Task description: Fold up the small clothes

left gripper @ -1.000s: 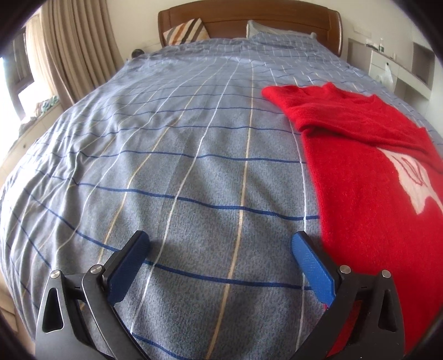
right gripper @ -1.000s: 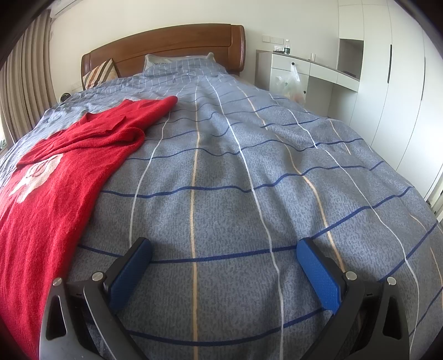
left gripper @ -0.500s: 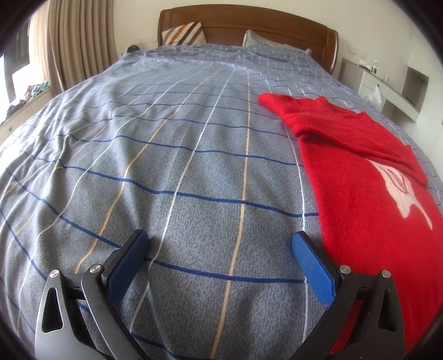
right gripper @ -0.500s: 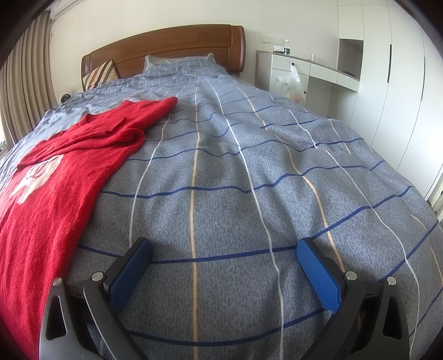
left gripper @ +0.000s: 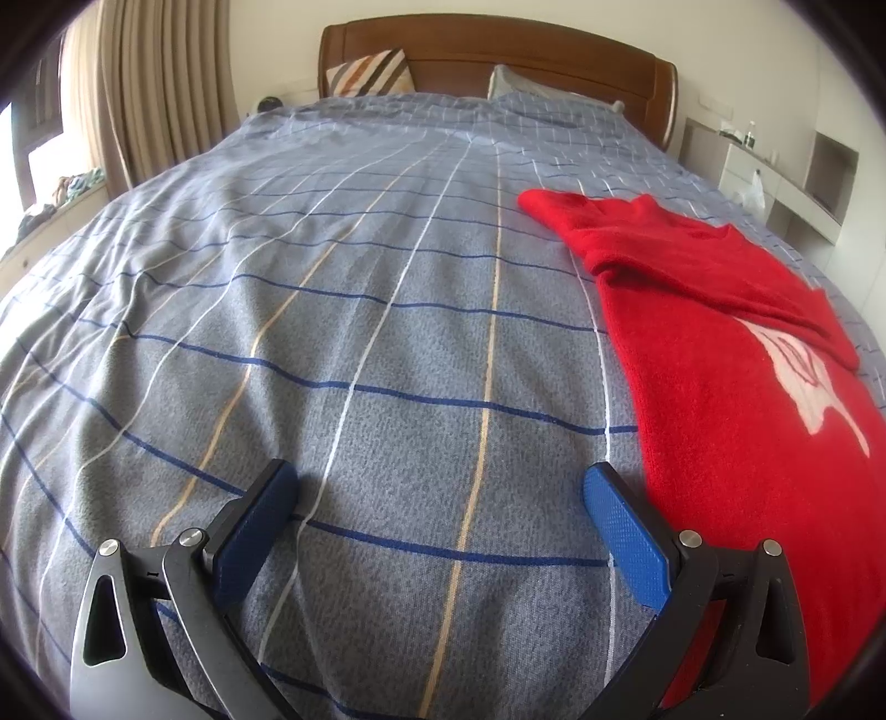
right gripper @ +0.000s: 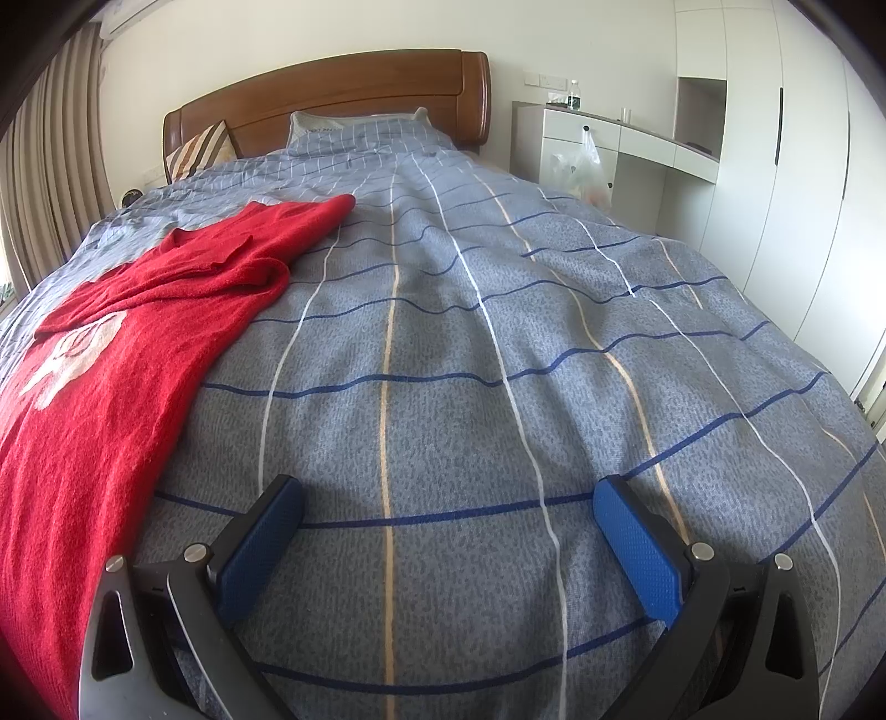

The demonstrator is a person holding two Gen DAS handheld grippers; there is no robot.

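Red knit sweater (left gripper: 720, 399) lies spread flat on the bed (left gripper: 387, 332), on the grey checked quilt, running lengthwise toward the wooden headboard (left gripper: 498, 50). White motif on the chest faces up. One sleeve looks folded across the upper body; hem end is nearest me.

Left hand-held gripper (left gripper: 437, 515): jaws spread wide, nothing between the blue pads, hovering low over bare quilt. Sweater's long edge sits just beside its right-hand finger (left gripper: 626, 537), not touching as far as I can tell.

Right hand-held gripper (right gripper: 448, 526): also wide apart and empty, over quilt. Sweater (right gripper: 111, 376) lies off to its left, near but clear of the left-hand finger (right gripper: 260, 543).

So the garment sits between my two tools, neither one holding it.

Judgement: step in hand is the approach for a first grasp. To do it well:
- Bring each tool inward to the hem corners on its own side, not the middle of the cloth.
- Come in low and shallow, so one pad slides under the knit edge and the other lands on top.
- Pinch sweater only; the quilt is soft and could be caught in the bite.
- Close both sides evenly, lift together and keep the edge taut so the fold line stays straight.
- Knit is thick and stretchy; I expect sag if the lift is uneven.
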